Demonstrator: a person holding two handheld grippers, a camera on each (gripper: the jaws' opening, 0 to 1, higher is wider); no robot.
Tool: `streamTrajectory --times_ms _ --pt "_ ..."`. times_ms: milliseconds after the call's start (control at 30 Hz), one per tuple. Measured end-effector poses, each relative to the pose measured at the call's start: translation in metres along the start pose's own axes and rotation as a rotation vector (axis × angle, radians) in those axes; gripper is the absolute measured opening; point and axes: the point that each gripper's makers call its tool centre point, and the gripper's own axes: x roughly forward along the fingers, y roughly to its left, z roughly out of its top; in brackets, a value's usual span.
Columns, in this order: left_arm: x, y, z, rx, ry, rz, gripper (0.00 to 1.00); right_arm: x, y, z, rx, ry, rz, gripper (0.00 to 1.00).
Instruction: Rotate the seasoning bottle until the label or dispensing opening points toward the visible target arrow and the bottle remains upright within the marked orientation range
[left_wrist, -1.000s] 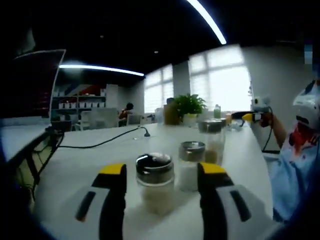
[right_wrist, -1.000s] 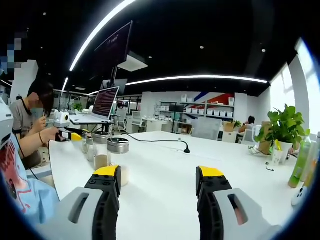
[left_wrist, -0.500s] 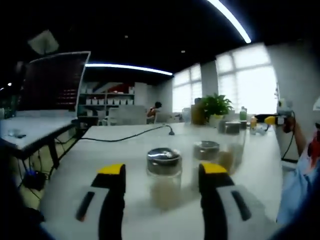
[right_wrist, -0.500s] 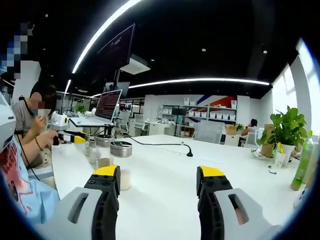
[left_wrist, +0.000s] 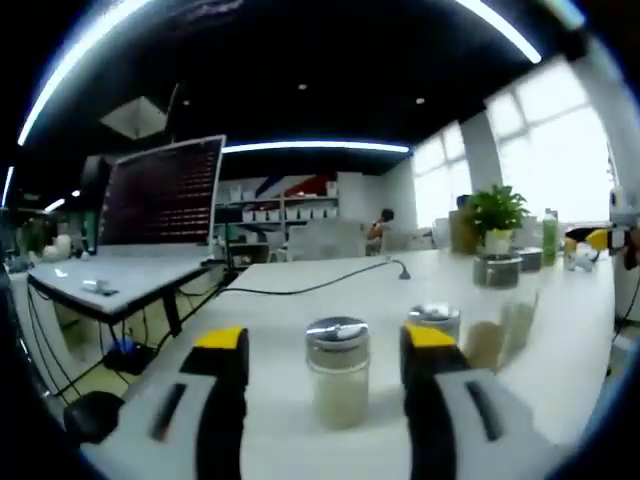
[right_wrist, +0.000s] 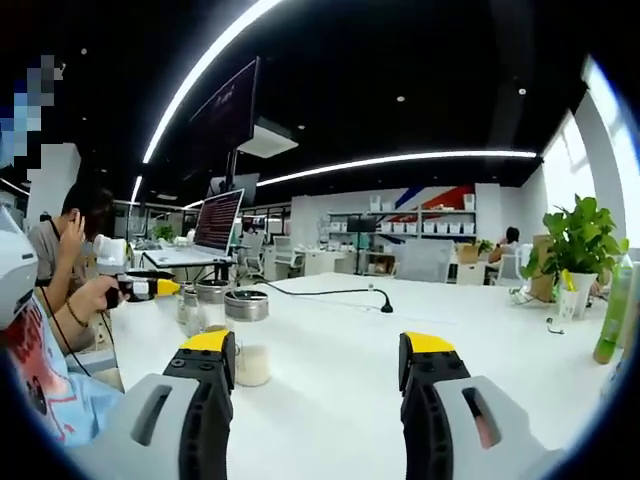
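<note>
Left gripper (left_wrist: 325, 360) wide open, holding nothing; shaker (left_wrist: 338, 372) stands upright between its jaws on the white table (left_wrist: 300, 300), untouched. Right gripper (right_wrist: 318, 365) open, empty. Likely glass: rigid, smooth, light, breakable. Grip the jar body below the metal lid. View blurred; no arrow discernible.

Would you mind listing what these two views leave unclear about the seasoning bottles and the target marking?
- Left gripper view: nearest seasoning bottle is blurred; label and opening direction unreadable.
- Second bottle is partly behind the left gripper.
- Right gripper view: bottle is partly behind the right gripper.
- No arrow discernible on the table.
</note>
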Motion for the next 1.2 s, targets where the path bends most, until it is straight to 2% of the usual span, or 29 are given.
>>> streamTrajectory --times_ms 167,300,467,567,733,867,1067,1200 --pt "0.003 -0.003 0.0 0.0 -0.015 0.066 0.64 -0.002 -0.005 0.001 -0.013 -0.002 -0.011 0.67" --pt "0.004 0.002 -0.001 -0.124 -0.063 0.138 0.63 -0.004 -0.008 0.001 -0.023 0.004 -0.024 0.67" --pt "0.008 -0.001 0.001 -0.071 -0.075 0.161 0.62 -0.003 -0.008 0.002 -0.031 0.002 -0.02 0.67" --pt "0.013 0.001 -0.001 -0.069 -0.07 0.187 0.62 -0.003 -0.011 0.001 -0.029 0.007 -0.028 0.66" --pt "0.02 -0.003 -0.004 -0.088 -0.07 0.185 0.58 -0.003 -0.012 0.0 -0.049 0.013 -0.029 0.66" --pt "0.021 0.001 -0.005 -0.089 -0.06 0.183 0.56 -0.002 -0.015 0.0 -0.051 0.015 -0.03 0.66" --pt "0.029 -0.005 0.001 -0.098 -0.079 0.18 0.52 -0.003 -0.018 -0.001 -0.05 0.017 -0.04 0.66" --pt "0.034 -0.003 0.0 -0.106 -0.075 0.194 0.48 -0.004 -0.017 0.002 -0.062 0.016 -0.04 0.66"
